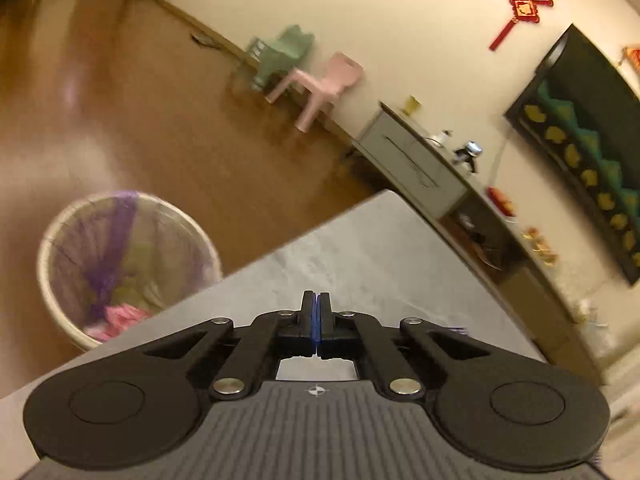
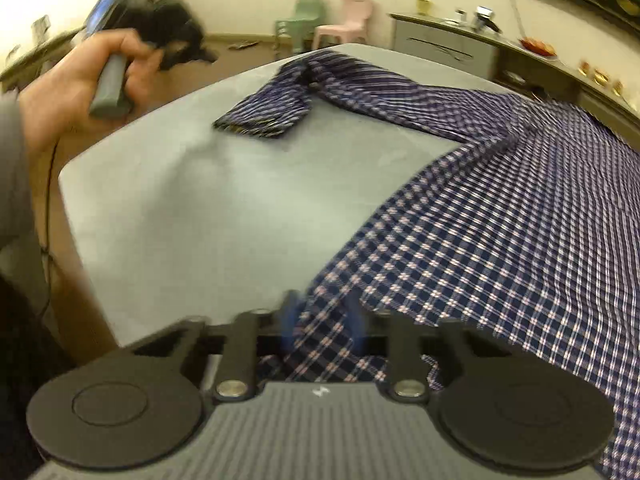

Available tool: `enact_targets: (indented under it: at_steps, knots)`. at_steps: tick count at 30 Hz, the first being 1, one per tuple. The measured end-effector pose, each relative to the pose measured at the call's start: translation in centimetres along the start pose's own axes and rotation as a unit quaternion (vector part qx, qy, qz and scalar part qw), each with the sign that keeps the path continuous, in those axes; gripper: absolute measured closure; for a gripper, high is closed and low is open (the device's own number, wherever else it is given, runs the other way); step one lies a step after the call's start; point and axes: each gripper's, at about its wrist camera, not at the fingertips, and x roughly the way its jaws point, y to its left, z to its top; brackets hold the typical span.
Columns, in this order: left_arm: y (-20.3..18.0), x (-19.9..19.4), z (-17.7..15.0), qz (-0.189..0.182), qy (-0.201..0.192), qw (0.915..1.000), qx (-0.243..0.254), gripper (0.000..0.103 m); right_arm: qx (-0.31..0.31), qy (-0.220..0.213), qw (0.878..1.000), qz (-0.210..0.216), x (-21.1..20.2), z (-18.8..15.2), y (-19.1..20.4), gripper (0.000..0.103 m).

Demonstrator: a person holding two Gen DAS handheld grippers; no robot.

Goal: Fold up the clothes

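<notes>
With the left gripper (image 1: 316, 322) closed on nothing and the right gripper (image 2: 320, 320) nipping the checked shirt (image 2: 500, 240) hem, the fold is starting; next, carry it across the surface (image 2: 200, 208).

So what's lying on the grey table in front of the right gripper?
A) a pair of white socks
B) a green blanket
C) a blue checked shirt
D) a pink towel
C: the blue checked shirt is spread over the grey table, and its near edge sits between the fingers of the right gripper.
</notes>
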Motion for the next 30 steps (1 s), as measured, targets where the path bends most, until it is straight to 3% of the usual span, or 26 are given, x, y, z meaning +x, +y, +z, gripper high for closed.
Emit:
enact_targets:
  at_steps: [2, 4, 5, 6, 8, 11, 14, 15, 17, 19, 20, 21, 23, 24, 28, 30]
  knots:
    - [0.5, 0.1, -0.5, -0.018, 0.047, 0.9986, -0.014, 0.102, -0.015, 0.013, 1.0, 0.002, 0.0, 0.7, 0.2, 0.093]
    - [0.9, -0.8, -0.8, -0.016, 0.056, 0.9981, -0.02, 0.095, -0.038, 0.004, 0.999, -0.002, -0.6, 2.2, 1.0, 0.089]
    - [1.2, -1.6, -0.7, -0.014, 0.049, 0.9983, -0.028, 0.087, -0.061, -0.023, 0.998, -0.007, -1.1, 3.6, 1.9, 0.073]
    - [1.5, -2.6, -0.5, -0.017, 0.041, 0.9983, -0.038, 0.081, -0.084, -0.053, 0.995, -0.013, -1.5, 5.1, 2.9, 0.045]
    - [1.5, -4.0, 0.1, -0.033, 0.018, 0.9974, -0.062, 0.055, -0.13, -0.09, 0.987, -0.007, -1.2, 8.2, 4.9, 0.023]
    - [1.0, -4.7, 0.3, -0.048, -0.001, 0.9961, -0.074, 0.05, -0.182, -0.084, 0.979, 0.032, 3.3, 12.9, 7.7, 0.021]
    - [1.3, -4.8, 0.0, -0.056, 0.005, 0.9949, -0.083, 0.05, -0.235, -0.068, 0.969, 0.021, 9.3, 15.0, 10.0, 0.021]
    - [1.5, -4.6, -0.2, -0.058, 0.009, 0.9944, -0.088, 0.05, -0.229, -0.057, 0.971, 0.02, 10.9, 15.4, 10.0, 0.021]
    - [2.0, -4.1, -0.3, -0.065, 0.016, 0.9928, -0.099, 0.05, -0.213, -0.036, 0.976, 0.018, 13.9, 16.2, 9.9, 0.022]
    - [2.8, -3.6, -0.1, -0.074, 0.022, 0.9907, -0.111, 0.05, -0.154, -0.032, 0.987, 0.028, 14.9, 17.4, 8.5, 0.029]
    - [3.1, -3.4, 0.1, -0.078, 0.023, 0.9901, -0.114, 0.05, -0.122, -0.026, 0.992, 0.033, 15.1, 18.1, 7.7, 0.044]
    - [3.5, -3.2, 0.2, -0.081, 0.023, 0.9899, -0.115, 0.05, -0.112, -0.025, 0.993, 0.027, 15.1, 18.4, 7.3, 0.068]
    - [4.0, -2.8, 0.4, -0.083, 0.022, 0.9899, -0.113, 0.05, -0.099, -0.014, 0.994, 0.033, 14.8, 19.5, 6.4, 0.09]
    - [4.1, -2.6, 0.4, -0.082, 0.022, 0.9906, -0.107, 0.05, -0.093, -0.009, 0.995, 0.036, 14.7, 20.1, 5.9, 0.095]
    - [4.0, -2.6, 0.0, -0.085, 0.028, 0.9929, -0.078, 0.05, -0.032, -0.051, 0.996, 0.069, 8.8, 24.1, 2.2, 0.096]
    - [3.0, -2.8, -0.7, -0.096, 0.035, 0.9932, -0.054, 0.05, 0.014, -0.106, 0.991, 0.078, 3.7, 27.0, -2.3, 0.096]
